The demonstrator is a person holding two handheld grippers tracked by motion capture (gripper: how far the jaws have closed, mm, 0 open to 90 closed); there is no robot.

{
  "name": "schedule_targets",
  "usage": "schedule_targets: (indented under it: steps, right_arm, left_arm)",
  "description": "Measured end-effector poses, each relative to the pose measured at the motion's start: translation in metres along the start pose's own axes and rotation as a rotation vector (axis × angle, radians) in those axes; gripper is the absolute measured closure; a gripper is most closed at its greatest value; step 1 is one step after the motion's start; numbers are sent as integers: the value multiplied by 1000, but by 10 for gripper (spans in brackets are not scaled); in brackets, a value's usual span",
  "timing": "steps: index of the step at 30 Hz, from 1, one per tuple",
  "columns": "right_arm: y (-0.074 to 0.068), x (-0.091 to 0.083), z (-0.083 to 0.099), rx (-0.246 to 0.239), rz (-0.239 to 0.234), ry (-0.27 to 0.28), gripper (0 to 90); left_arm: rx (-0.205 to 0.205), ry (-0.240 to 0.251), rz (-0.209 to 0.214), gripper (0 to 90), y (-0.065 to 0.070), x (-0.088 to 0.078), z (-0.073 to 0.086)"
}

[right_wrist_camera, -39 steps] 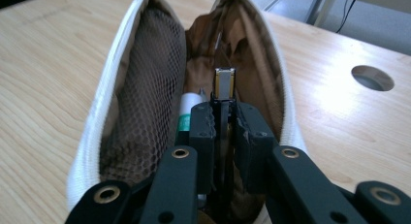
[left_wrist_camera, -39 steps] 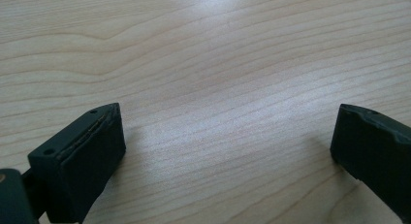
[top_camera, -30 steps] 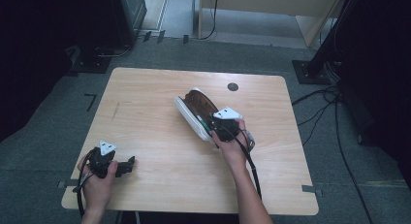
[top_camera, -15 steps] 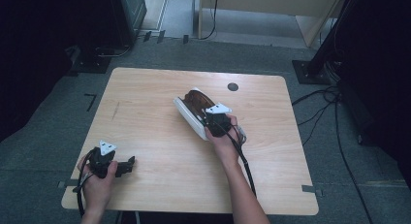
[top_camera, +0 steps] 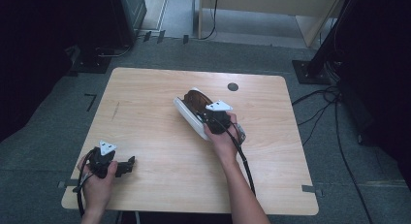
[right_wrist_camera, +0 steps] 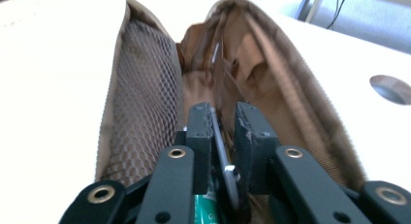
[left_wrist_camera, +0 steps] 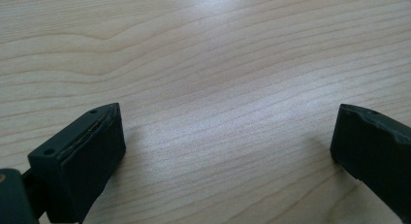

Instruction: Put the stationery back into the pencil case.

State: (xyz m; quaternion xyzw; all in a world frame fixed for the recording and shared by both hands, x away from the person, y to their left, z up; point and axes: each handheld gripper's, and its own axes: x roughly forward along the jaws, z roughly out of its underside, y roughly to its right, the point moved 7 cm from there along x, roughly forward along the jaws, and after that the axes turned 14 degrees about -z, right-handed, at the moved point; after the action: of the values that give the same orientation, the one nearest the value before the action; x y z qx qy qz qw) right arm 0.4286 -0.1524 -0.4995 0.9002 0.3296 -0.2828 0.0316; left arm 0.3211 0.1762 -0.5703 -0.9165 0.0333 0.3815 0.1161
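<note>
A white pouch with a brown lining lies open near the middle of the wooden table. In the right gripper view its mouth gapes, with a brown mesh pocket on the left wall. My right gripper reaches into that mouth, and its jaws are shut on a thin grey item that stands edge-on between them. Something green and white shows just under the jaws. My left gripper rests low over the table's near left corner, open with bare wood between its fingers.
A round dark cable hole sits in the table behind the pouch. Grey carpet surrounds the table, with dark stands and cables at the right and back left.
My right gripper has moved a little left and farther from the person, deeper into the pouch's mouth. The left gripper has stayed still.
</note>
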Motion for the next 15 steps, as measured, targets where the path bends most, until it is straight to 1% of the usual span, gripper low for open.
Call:
schedule_targets:
  steps: [2,5,9,13,15]
  right_arm:
    - [0,-4,-3,-6,6,17,784]
    - [-2,-11,-7,-11,-7,43,784]
    - [-4,-22,-12,-1,-40,70,755]
    - [-6,-36,-18,6,-60,106,657]
    - [-7,-42,-20,10,-85,112,579]
  left_arm:
    - [0,0,0,0,0,0,0]
    - [0,0,0,0,0,0,0]
    - [0,0,0,0,0,0,0]
    - [1,0,0,0,0,0,0]
    - [1,0,0,0,0,0,0]
